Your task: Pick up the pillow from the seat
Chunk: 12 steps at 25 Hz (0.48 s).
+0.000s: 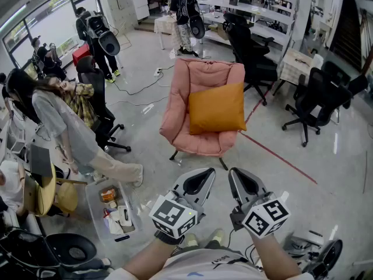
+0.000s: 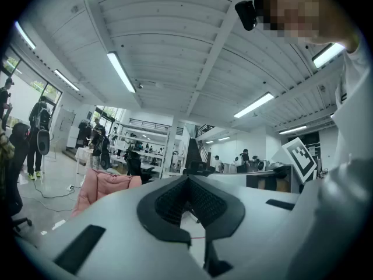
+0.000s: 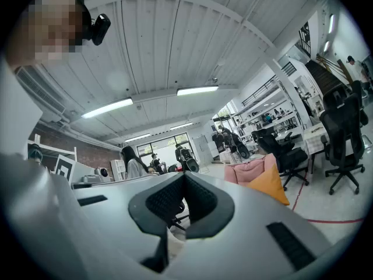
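Note:
An orange pillow leans upright against the back of a pink armchair in the middle of the floor. Both grippers are held low in front of me, short of the chair and pointing at it. The left gripper is shut with nothing in it, and so is the right gripper. The left gripper view looks up over the closed left gripper and shows only the pink armchair. Past the closed right gripper, the right gripper view shows the orange pillow on the pink armchair.
Black office chairs stand right of the armchair and behind it. A person sits at the left near another black chair. A clear plastic box lies on the floor at lower left. A red floor line runs right of the armchair.

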### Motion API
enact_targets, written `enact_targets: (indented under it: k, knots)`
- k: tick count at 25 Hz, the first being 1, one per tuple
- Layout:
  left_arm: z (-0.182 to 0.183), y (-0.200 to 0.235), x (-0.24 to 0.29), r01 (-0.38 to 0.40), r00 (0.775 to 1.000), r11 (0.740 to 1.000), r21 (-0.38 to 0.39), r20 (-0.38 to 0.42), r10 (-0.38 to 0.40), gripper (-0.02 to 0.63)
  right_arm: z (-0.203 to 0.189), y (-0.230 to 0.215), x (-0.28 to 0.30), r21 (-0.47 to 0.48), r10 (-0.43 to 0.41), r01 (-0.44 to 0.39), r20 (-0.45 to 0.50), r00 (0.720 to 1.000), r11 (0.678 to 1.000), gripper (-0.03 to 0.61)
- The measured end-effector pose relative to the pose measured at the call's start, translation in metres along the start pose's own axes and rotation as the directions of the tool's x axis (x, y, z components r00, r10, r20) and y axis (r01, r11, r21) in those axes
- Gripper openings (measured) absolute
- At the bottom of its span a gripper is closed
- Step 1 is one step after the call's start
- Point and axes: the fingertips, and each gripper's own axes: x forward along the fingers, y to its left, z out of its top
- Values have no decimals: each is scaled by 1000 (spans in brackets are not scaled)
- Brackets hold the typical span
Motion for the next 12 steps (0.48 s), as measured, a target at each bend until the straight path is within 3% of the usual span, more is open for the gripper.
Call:
enact_targets:
  k: [12]
  knots:
    - [-5, -5, 5, 0, 1000, 1000, 0, -2, 0, 9, -1, -3, -4, 1, 11, -11, 2, 1000, 1000, 14]
